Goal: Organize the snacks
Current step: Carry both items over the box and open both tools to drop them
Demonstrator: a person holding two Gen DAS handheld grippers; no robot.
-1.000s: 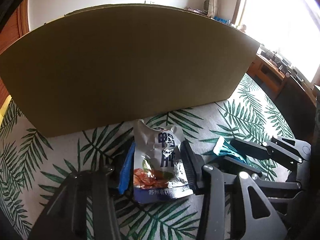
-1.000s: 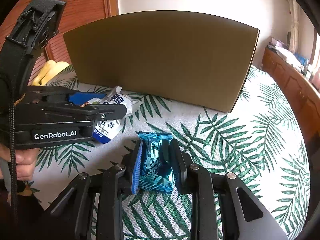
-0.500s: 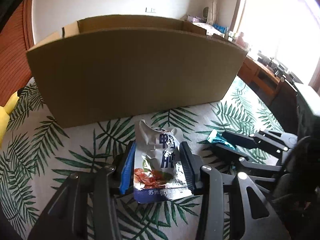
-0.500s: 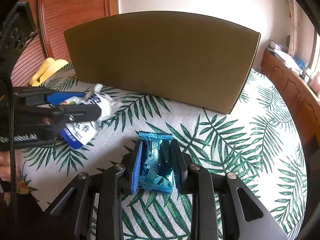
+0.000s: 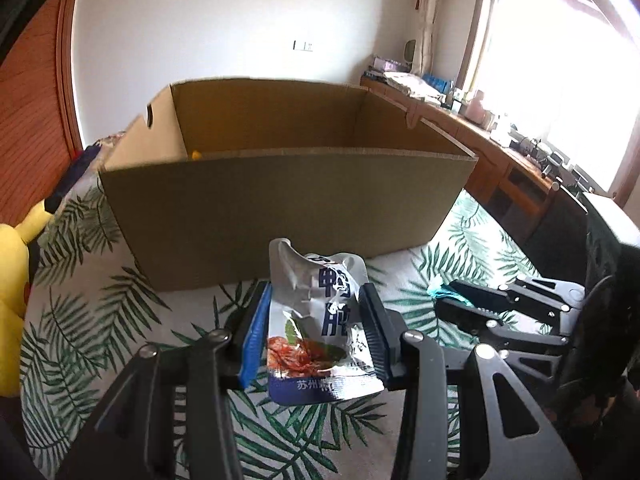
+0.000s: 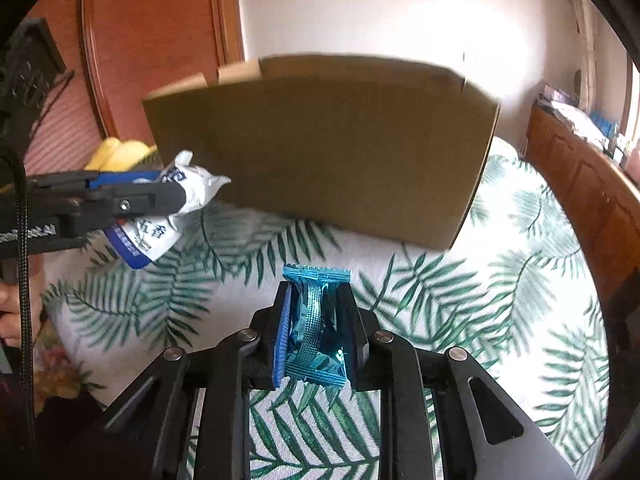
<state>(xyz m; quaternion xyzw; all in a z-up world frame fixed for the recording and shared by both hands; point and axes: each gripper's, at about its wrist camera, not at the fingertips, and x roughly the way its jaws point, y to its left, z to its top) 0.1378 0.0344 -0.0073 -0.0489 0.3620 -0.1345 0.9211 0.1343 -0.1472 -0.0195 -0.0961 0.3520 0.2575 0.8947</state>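
A white snack pouch with a blue bottom band sits upright between the pads of my left gripper, which is shut on it and holds it above the cloth. Just behind it stands an open cardboard box, and I see over its near wall into it. In the right wrist view the left gripper carries the pouch at the left, in front of the box. My right gripper has its jaws closing tight on a crumpled teal packet. The left wrist view shows that gripper low at the right.
A leaf-print cloth covers the table. A yellow plush toy lies at the left edge. Something small and yellow shows inside the box. A wooden sideboard runs along the right under the window. A person's hand holds the left gripper.
My left gripper rose with the white pouch, so the box's open top and inside now show. The right gripper lifted the teal packet a little off the cloth.
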